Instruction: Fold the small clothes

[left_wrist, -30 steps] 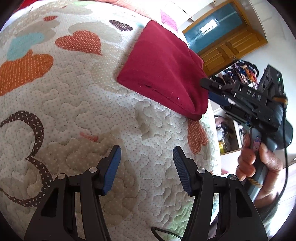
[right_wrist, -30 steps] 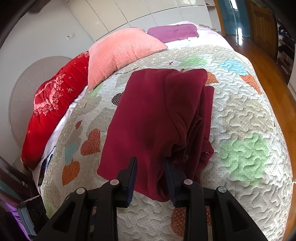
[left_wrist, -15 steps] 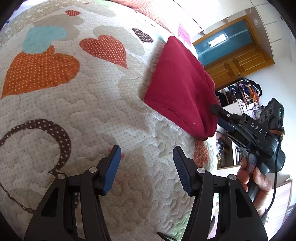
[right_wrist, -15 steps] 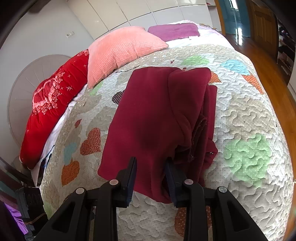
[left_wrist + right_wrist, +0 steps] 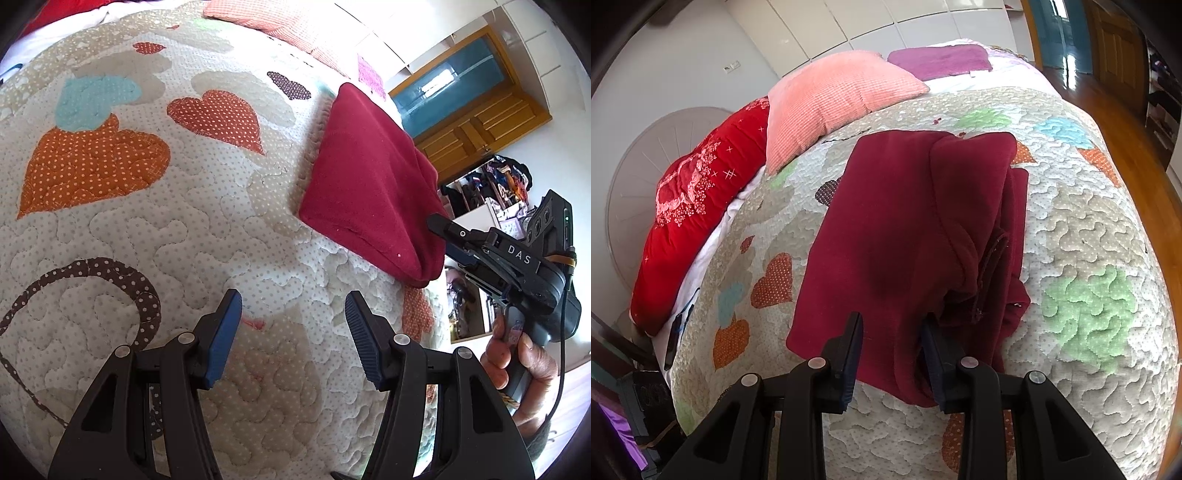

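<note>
A folded dark red garment [image 5: 905, 236] lies on the quilted heart-pattern bedspread [image 5: 1089, 229]. It also shows in the left wrist view [image 5: 365, 184] at the right. My right gripper [image 5: 892, 332] is open, its fingers just above the garment's near edge, with cloth showing between them. In the left wrist view the right gripper [image 5: 439, 225] reaches the garment's near right corner. My left gripper [image 5: 293, 325] is open and empty over bare quilt, well short of the garment.
A pink pillow [image 5: 834, 92], a red cushion [image 5: 698, 206] and a purple pillow [image 5: 938, 61] lie at the bed's head. A wooden door [image 5: 476, 125] and cluttered shelves [image 5: 491, 184] stand past the bed. The bed edge drops off by my right hand [image 5: 517, 358].
The left gripper has swung so the garment sits farther right and the orange and red hearts come into view. The right gripper has edged slightly back and stays over the garment's near edge.
</note>
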The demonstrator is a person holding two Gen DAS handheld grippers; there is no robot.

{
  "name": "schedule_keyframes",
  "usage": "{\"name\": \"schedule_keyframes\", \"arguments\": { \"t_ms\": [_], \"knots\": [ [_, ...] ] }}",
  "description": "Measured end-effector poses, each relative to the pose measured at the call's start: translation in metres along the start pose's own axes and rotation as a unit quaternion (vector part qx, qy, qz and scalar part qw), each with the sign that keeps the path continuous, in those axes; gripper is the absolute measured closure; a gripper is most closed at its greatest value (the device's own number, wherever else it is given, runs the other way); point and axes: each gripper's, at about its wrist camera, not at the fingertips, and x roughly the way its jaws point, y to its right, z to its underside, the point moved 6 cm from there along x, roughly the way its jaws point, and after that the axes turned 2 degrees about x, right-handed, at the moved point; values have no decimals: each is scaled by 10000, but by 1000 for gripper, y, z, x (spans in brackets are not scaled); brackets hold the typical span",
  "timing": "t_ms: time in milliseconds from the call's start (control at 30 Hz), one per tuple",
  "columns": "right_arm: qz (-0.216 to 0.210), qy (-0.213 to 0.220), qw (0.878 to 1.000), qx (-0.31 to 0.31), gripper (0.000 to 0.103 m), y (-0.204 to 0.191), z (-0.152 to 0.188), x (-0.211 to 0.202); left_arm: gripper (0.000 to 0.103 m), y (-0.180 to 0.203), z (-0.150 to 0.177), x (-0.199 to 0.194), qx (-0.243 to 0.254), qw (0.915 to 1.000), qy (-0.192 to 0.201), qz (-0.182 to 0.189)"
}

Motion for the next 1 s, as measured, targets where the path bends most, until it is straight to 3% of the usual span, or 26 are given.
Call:
{"name": "schedule_keyframes", "arguments": {
  "t_ms": [233, 300, 367, 433, 500, 533, 567, 600, 633, 700, 767, 833, 867, 900, 933, 967, 1000],
  "knots": [
    [183, 34, 9995, 251, 72, 32, -15, 13, 45, 7, -18, 9, 290, 9993, -38, -214],
    [253, 236, 9989, 318, 72, 40, -25, 7, 43, 11, -30, 13, 396, 9988, -37, -277],
    [183, 474, 9980, 384, 66, 43, -34, 0, 43, 17, -44, 19, 622, 9970, -29, -451],
    [202, 699, 9960, 522, 52, 50, -44, -3, 43, 29, -61, 26, 796, 9958, 78, -438],
    [181, 774, 9956, 505, 52, 55, -55, 6, 43, 40, -77, 39, 925, 9946, 114, -457],
    [178, 683, 9966, 427, 57, 57, -59, 15, 43, 45, -81, 45, 979, 9942, 97, -428],
    [177, 585, 9977, 299, 67, 59, -64, 23, 43, 50, -86, 52, 1032, 9939, 65, -391],
    [287, 590, 9977, 138, 84, 61, -68, 28, 43, 54, -91, 62, 1078, 9932, 3, -432],
    [392, 660, 9971, -8, 90, 62, -71, 28, 43, 57, -95, 68, 1104, 9928, -41, -461],
    [509, 682, 9963, -111, 90, 68, -74, 31, 43, 62, -103, 81, 1167, 9925, -134, -329],
    [312, 672, 9972, 89, 90, 77, -73, 32, 43, 62, -112, 89, 1153, 9928, -169, -295],
    [-19, 784, 9967, 223, 88, 79, -71, 25, 33, 62, -122, 94, 1083, 9939, -183, -88],
    [-153, 837, 9959, 315, 83, 80, -69, 22, 28, 62, -125, 97, 1062, 9942, -192, -12],
    [-194, 881, 9949, 442, 63, 82, -67, 20, 28, 62, -129, 101, 1055, 9941, -234, 24],
    [-194, 942, 9937, 577, 33, 85, -64, 19, 28, 63, -131, 105, 1062, 9940, -273, 52],
    [-244, 1023, 9920, 693, 24, 89, -60, 17, 28, 63, -133, 111, 1078, 9935, -338, 118],
    [-330, 1064, 9908, 765, 20, 90, -58, 17, 25, 64, -133, 117, 1091, 9929, -430, 185]
  ]
}}
